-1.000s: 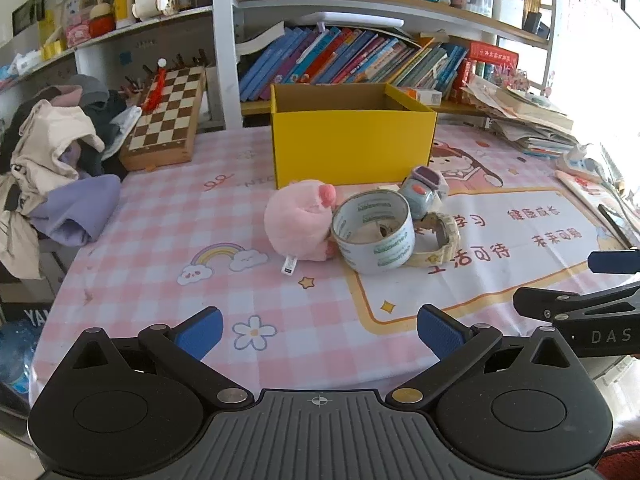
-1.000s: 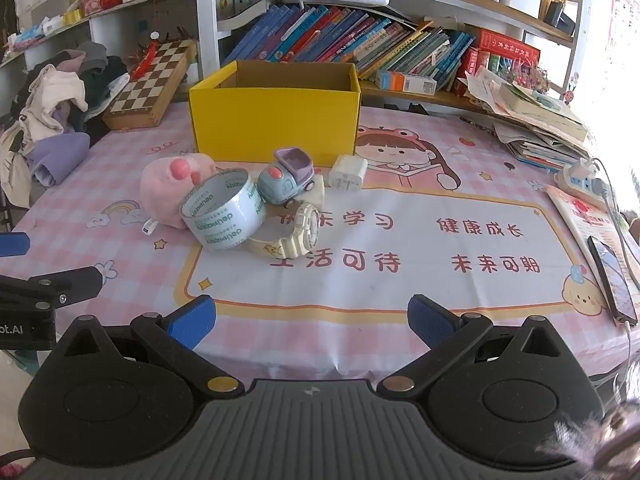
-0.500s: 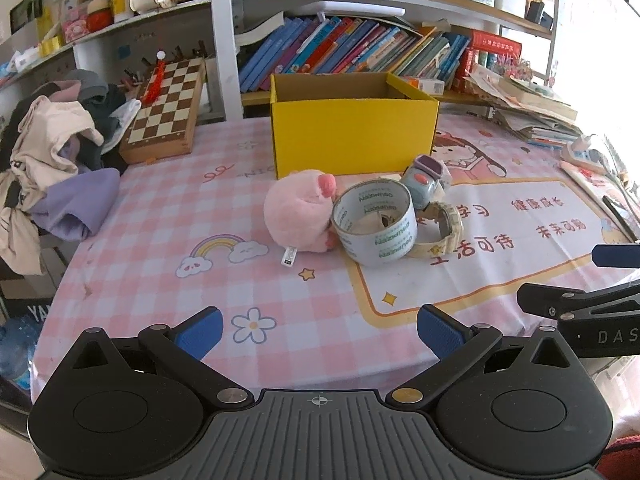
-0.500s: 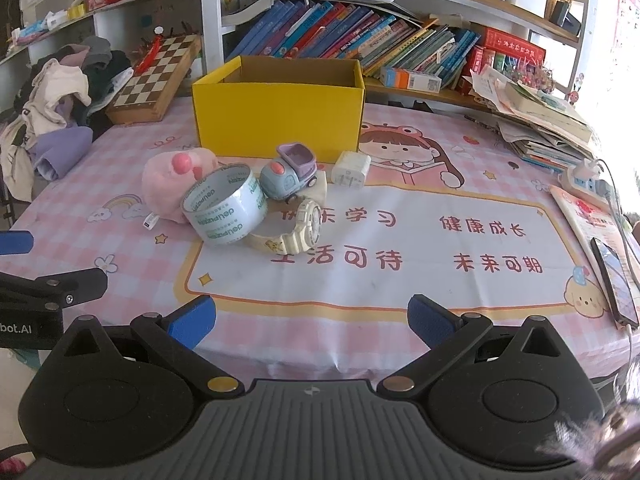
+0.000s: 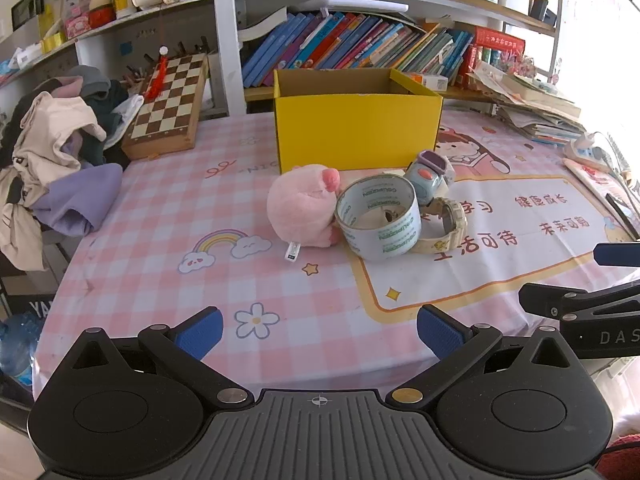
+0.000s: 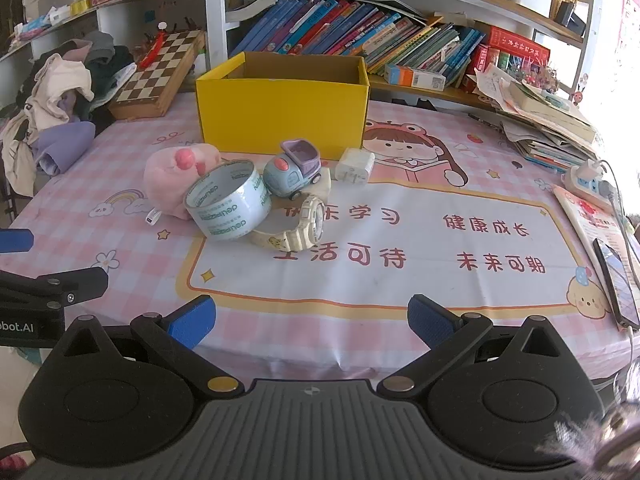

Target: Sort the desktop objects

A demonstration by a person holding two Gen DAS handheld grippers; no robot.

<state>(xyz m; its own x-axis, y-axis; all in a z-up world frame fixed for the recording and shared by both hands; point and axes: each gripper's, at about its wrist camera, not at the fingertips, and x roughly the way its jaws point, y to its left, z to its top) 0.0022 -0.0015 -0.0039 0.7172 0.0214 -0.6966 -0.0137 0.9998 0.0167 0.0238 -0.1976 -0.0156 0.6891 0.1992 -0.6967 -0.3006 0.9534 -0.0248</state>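
Note:
An open yellow box point(image 5: 356, 132) point(image 6: 282, 112) stands mid-table. In front of it lie a pink plush toy point(image 5: 302, 210) point(image 6: 176, 184), a roll of tape point(image 5: 380, 216) point(image 6: 228, 204), a blue-and-purple toy car point(image 5: 426, 176) point(image 6: 294, 174), a cream wristwatch point(image 5: 444, 226) point(image 6: 298, 230) and a white charger point(image 6: 354, 166). My left gripper point(image 5: 320, 330) is open and empty, near the table's front edge, short of the plush. My right gripper point(image 6: 312, 318) is open and empty, short of the watch.
A chessboard point(image 5: 170, 104) and a pile of clothes point(image 5: 60, 152) lie at the left. Bookshelves point(image 6: 360, 36) stand behind the box. Stacked papers point(image 6: 548, 120), a power strip point(image 6: 588, 178) and a phone point(image 6: 616, 280) lie at the right.
Both grippers have pulled back and risen slightly, so the table objects look a little farther away. Both stay open; nothing on the table has moved.

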